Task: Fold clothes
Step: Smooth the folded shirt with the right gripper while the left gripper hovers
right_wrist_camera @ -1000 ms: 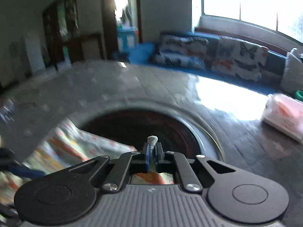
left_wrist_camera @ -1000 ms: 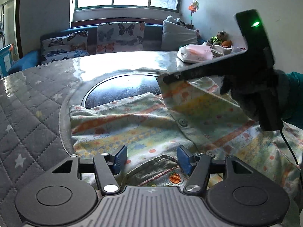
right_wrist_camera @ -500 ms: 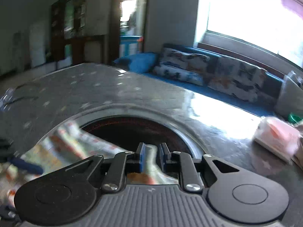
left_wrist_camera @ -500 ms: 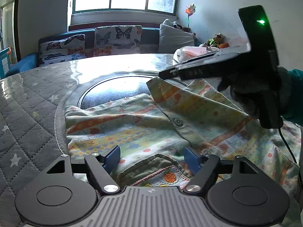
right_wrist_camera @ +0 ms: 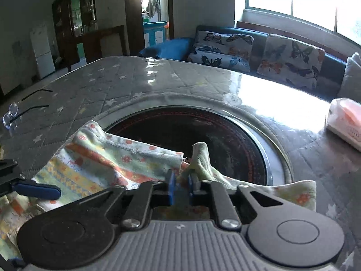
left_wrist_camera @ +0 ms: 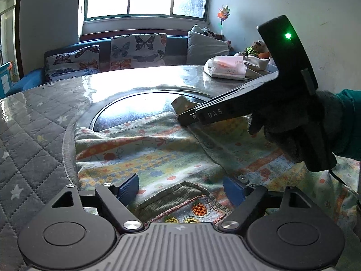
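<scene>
A small patterned baby garment point(left_wrist_camera: 171, 155) with orange, yellow and green print lies spread on the table, its ribbed collar point(left_wrist_camera: 178, 201) nearest me. My left gripper point(left_wrist_camera: 180, 188) is open and empty, its blue pads on either side of the collar. My right gripper point(right_wrist_camera: 180, 186) has its pads slightly apart around a fold of the garment's far edge point(right_wrist_camera: 200, 155), low over the cloth. It also shows in the left wrist view point(left_wrist_camera: 225, 113), held by a gloved hand. The left gripper's blue fingertip point(right_wrist_camera: 36, 190) shows at the left of the right wrist view.
The table has a quilted grey star cover point(left_wrist_camera: 29, 135) and a round dark glass inset point(right_wrist_camera: 203, 135). A tissue pack point(left_wrist_camera: 225, 67) lies at the far right. Glasses point(right_wrist_camera: 11, 113) lie at the left. A sofa with butterfly cushions point(left_wrist_camera: 137, 52) stands behind.
My right gripper has come down from above the table onto the garment's far edge and its pads have parted slightly. My left gripper has opened wider over the collar.
</scene>
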Motion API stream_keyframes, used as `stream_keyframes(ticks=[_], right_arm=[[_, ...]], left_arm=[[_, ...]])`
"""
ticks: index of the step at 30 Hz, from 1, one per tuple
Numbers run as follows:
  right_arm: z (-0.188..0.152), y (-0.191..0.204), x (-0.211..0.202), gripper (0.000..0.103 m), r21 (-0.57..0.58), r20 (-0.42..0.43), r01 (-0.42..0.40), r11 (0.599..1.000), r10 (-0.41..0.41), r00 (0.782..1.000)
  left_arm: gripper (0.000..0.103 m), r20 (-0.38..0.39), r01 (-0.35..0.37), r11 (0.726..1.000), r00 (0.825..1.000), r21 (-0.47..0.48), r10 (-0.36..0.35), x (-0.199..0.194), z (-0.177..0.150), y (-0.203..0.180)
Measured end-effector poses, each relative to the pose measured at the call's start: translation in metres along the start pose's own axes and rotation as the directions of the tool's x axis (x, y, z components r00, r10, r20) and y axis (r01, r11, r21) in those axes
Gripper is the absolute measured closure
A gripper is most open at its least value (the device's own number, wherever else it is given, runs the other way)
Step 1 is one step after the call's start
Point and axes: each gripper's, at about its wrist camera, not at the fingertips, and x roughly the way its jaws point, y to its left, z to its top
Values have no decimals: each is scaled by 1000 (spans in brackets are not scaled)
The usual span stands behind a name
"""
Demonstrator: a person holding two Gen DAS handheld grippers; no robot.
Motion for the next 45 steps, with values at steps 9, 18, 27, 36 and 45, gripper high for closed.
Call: stream_keyframes(ticks=[9,18,27,36,45], right_arm=[[12,5,-24,101,10,56,-127,992,126,990],[17,-4,-23,92,81,22,-160,984,159,987],[20,-6,-21,65,102,8,-140,985,140,990],[16,-10,-43,101,115,78,-22,993,13,997],[27,-14,-35,94,146,59,-84,986,76,995]], left_arm=[[16,3,3,1000,1000,-10,-3,0,0,1],[14,5,6,1000,1000,-20,-6,-1,0,2],[12,6,5,1000,1000,-26,-4,-1,0,3],[10,8,11,999,1000,-36,-10,-1,0,5],[8,12,7,999,1000,-50,-6,-1,0,6]])
